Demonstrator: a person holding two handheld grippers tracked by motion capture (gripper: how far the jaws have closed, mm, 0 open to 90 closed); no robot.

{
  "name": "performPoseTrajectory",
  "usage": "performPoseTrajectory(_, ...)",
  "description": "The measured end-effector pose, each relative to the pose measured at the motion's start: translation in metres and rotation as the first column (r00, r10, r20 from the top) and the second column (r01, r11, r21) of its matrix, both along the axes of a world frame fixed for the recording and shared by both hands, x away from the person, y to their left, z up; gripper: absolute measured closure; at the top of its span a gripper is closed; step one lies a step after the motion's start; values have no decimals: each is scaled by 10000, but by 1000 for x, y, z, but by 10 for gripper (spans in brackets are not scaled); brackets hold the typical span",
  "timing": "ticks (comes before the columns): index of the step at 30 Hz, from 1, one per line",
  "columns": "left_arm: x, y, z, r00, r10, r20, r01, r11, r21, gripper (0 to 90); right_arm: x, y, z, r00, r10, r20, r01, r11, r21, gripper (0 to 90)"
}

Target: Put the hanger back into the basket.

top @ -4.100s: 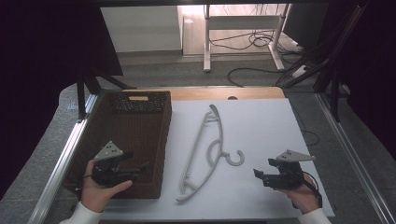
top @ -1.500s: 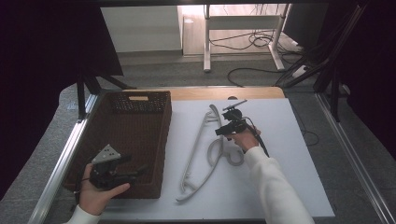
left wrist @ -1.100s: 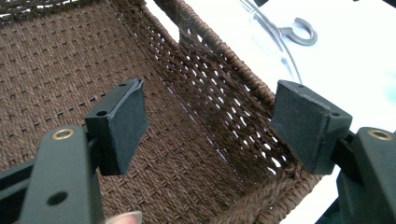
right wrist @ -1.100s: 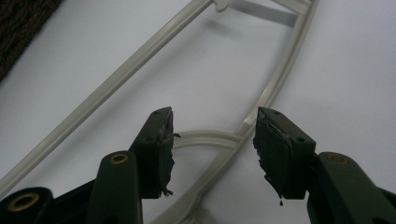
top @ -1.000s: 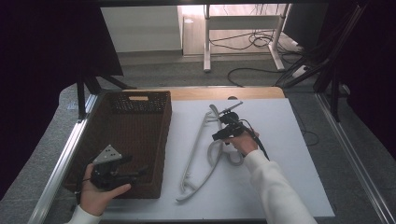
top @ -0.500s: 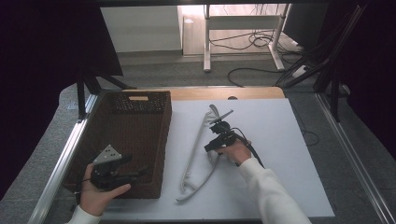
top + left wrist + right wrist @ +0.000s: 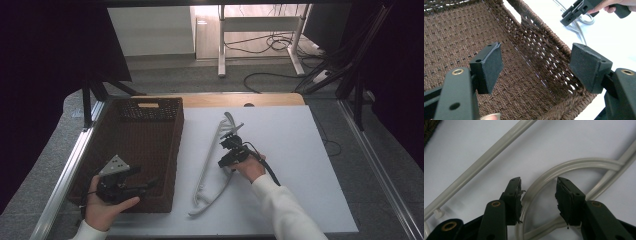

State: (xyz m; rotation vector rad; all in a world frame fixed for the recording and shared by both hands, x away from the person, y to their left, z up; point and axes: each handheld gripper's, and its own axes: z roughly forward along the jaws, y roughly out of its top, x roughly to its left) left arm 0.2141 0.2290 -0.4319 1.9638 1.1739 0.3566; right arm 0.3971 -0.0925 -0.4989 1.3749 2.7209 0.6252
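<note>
Right gripper [image 7: 229, 150] down on the white hanger [image 7: 212, 167], left gripper [image 7: 131, 184] idle over the basket [image 7: 172, 150].

From above, your right hand [image 7: 248, 167] and gripper body cover the hanger's hook, so the contact is hard to read there; in the right gripper view the hook loop [image 7: 564, 167] runs between the two jaws, which have just been closing, but gaps remain on both sides, so you grip nothing. The hanger's ends are cut off in that view. The hanger lies flat on the white table [image 7: 300, 150], just right of the basket. Your right forearm reaches diagonally up from the bottom edge, right of the basket. Your left gripper hovers inside the basket's near right corner, jaws wide apart, empty.
</note>
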Motion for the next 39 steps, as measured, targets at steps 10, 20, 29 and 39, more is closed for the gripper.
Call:
performPoseTrajectory(10, 0, 0, 0, 10000, -28, 1, 28, 10000, 42, 261, -1, 7, -3, 9994, -340, 96, 343, 9990, -275, 660)
performPoseTrajectory(20, 0, 1, 0, 10000, -19, -3, 19, 10000, 29, 261, 5, 3, -4, 9928, -1106, -458, 1117, 9935, 225, 752)
performPoseTrajectory(29, 0, 2, -1, 10000, -12, -17, 12, 10000, 33, 261, 6, 1, -1, 9931, -1119, -355, 1127, 9934, 203, 814)
performPoseTrajectory(39, 1, 1, -2, 10000, 21, -3, -21, 10000, 17, 261, 6, -14, 20, 9961, -686, 559, 665, 9970, 383, 816)
